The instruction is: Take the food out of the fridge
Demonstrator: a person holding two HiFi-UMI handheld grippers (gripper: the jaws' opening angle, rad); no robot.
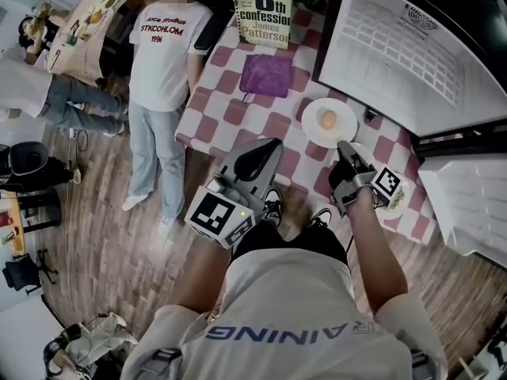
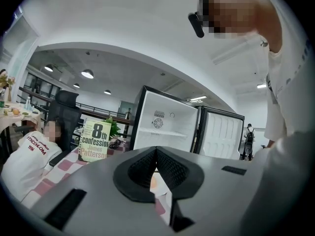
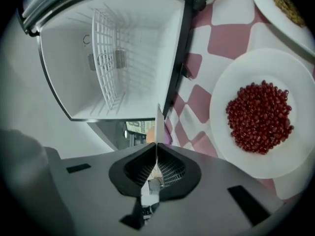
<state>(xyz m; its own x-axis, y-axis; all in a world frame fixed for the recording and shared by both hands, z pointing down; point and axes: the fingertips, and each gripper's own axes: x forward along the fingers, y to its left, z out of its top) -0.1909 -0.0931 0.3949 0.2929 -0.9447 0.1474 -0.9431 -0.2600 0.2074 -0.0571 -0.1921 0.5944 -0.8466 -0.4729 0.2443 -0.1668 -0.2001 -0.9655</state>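
Right gripper view: the right gripper (image 3: 157, 147) pinches the thin rim of one white plate (image 3: 158, 123) bearing one orange food (image 3: 151, 133), outside the one open fridge (image 3: 123, 58), over the checkered tablecloth (image 3: 226, 41). Two further plates lie there: a red-bean plate (image 3: 231, 80) and a brown-food plate (image 3: 268, 6). The left gripper (image 2: 156, 150) has its jaws pressed together, empty.

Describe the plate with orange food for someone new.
Find the pink-checked table; a white fridge stands open at its right end. Just left of the fridge is a white plate, the only one bearing a single round orange item; the next plate holds red beans.
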